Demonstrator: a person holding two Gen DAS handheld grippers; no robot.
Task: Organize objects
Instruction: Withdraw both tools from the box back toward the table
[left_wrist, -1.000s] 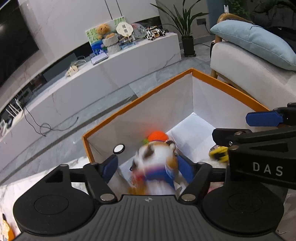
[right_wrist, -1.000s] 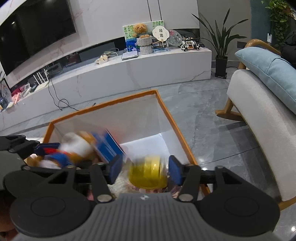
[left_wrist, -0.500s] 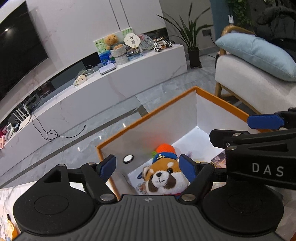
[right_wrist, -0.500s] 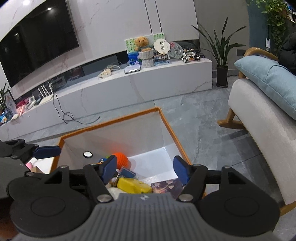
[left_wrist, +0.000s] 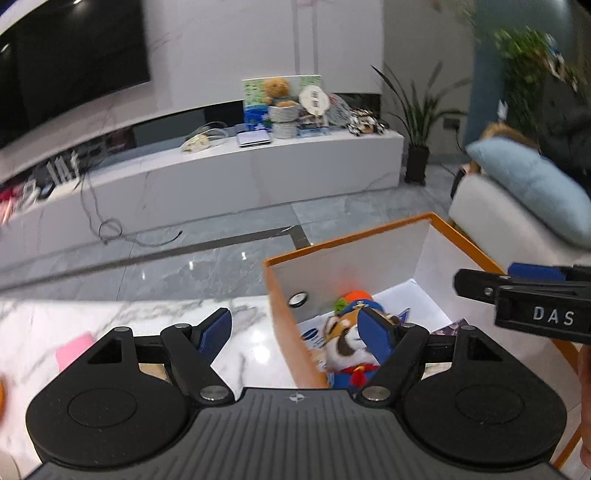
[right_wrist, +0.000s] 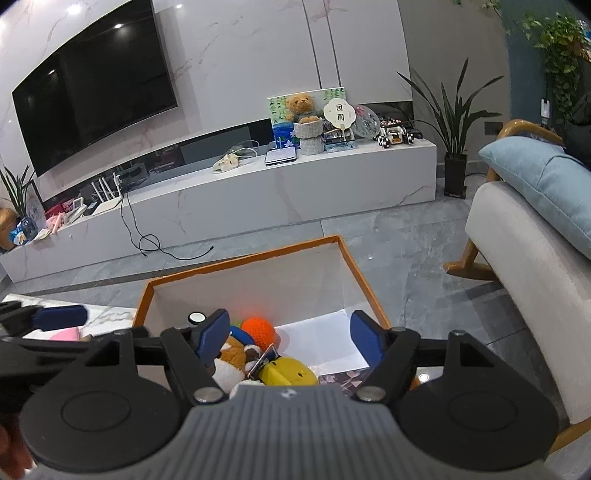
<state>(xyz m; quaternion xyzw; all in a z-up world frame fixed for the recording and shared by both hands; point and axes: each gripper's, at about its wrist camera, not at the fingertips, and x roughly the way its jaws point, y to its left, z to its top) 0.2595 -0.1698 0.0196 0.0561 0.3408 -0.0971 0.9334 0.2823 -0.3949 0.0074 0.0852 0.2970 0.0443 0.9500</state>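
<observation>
Marble living room, orange-rimmed box (right_wrist: 354, 258), "DAS" on right tongs (right_wrist: 290, 332) opening empty, left tongs (left_wrist: 295, 328) wide, empty

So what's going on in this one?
A person is tidying toys into an orange-rimmed box. Both hand-held grippers are empty above it: the left hand-held gripper is open, straddling the box's wall, and the right hand-held gripper has its jaws opening with nothing between them. A plush raccoon, a yellow toy and an orange ball lie inside. A pink item sits on the marble table.
</observation>
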